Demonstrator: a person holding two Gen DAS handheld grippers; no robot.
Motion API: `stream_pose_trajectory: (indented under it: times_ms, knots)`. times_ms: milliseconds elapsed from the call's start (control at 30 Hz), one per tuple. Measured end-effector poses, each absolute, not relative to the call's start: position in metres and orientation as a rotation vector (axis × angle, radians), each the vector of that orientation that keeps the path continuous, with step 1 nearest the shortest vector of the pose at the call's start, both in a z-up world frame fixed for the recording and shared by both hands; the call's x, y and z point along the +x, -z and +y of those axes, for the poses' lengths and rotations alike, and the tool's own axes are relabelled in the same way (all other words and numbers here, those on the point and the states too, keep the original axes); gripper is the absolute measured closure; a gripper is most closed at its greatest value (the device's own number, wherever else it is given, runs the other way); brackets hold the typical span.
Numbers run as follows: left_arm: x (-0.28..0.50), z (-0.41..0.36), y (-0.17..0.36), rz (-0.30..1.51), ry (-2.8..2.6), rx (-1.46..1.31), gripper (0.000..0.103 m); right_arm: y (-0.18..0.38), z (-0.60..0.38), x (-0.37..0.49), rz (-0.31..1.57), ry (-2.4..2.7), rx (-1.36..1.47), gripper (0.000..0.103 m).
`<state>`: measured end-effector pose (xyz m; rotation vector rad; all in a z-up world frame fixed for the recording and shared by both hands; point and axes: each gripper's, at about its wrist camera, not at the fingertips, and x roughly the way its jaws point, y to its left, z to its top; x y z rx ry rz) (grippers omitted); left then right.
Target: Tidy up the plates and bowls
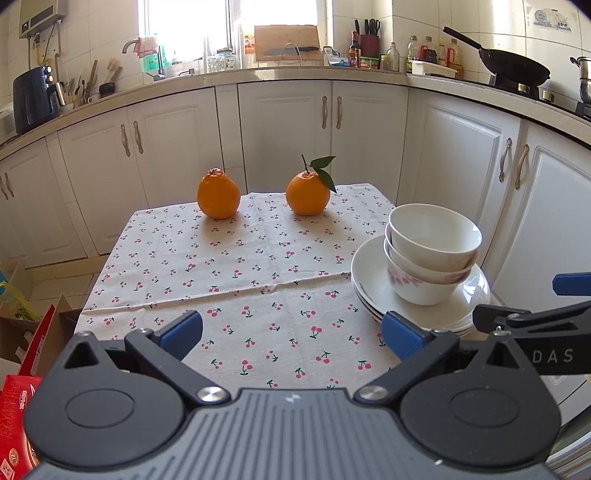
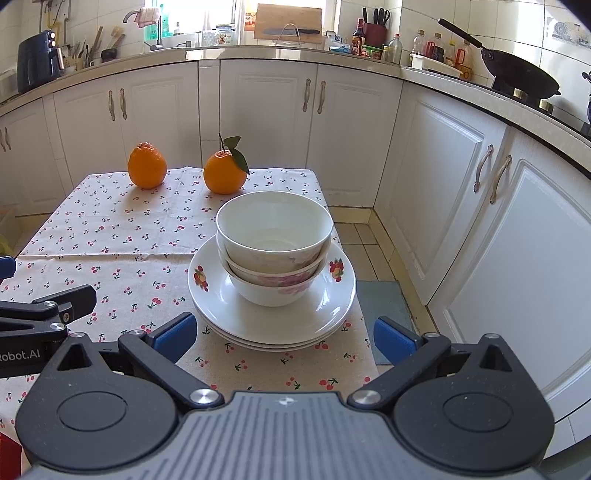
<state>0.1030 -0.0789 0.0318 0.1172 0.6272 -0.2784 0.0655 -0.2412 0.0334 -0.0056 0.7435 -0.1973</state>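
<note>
I saw bowls (image 2: 273,247) stacked on plates (image 2: 271,314), oranges (image 2: 224,172) beyond plates, my left gripper (image 1: 291,332) and right gripper (image 2: 282,334) both released, empty

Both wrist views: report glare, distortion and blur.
Left wrist view: window blown out, countertop bowed by fisheye, oranges sharp. Right wrist view: window also overexposed, cabinets curve, stacked bowls crisp with soft sheen on the plates.

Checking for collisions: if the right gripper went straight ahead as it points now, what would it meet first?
Probably the stack of plates: its near rim sits between the open right gripper fingers, with the nested bowls just behind it. Height above the table is unclear.
</note>
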Motion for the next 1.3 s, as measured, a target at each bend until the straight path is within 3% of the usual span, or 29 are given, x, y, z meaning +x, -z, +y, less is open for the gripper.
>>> stream_pose_trajectory:
  times_ms: [1300]
  knots:
    - [0.1042,-0.0782,-0.0317,0.636,0.273,0.111,0.001,-0.0343,-0.2383,0.0661,0.738,0.208,-0.025,0.0]
